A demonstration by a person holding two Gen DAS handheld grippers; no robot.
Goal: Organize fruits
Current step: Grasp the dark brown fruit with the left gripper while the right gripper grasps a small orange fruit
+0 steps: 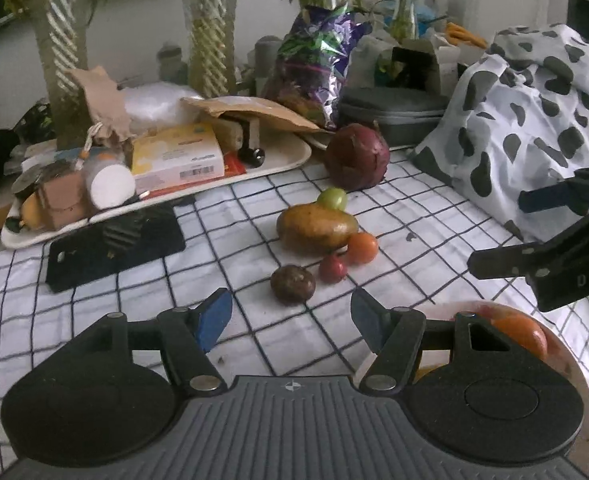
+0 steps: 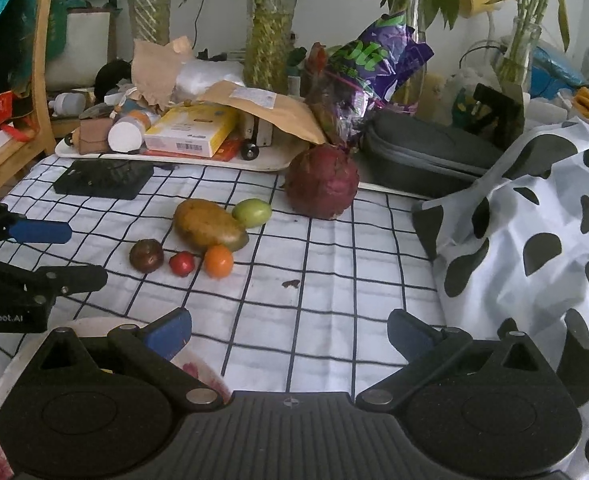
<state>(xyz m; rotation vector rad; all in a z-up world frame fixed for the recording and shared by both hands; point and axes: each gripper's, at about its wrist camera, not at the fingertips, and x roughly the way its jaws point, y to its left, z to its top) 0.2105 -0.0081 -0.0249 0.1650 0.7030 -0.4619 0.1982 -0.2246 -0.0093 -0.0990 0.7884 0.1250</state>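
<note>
Both jaws open, empty; bowl (image 1: 574, 356) prob. holds fruit.

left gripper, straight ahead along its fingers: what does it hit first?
Most likely the dark brown round fruit, the nearest piece, lying just past the open left gripper and close to its centre line. Only bare checked tablecloth lies before it. The gripper points downward, so it might meet the cloth first; depth is unclear.

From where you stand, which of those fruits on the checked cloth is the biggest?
The dark red round fruit at the back, beside the grey case. It dwarfs the yellow-brown oval one and the four small round ones in front.
</note>
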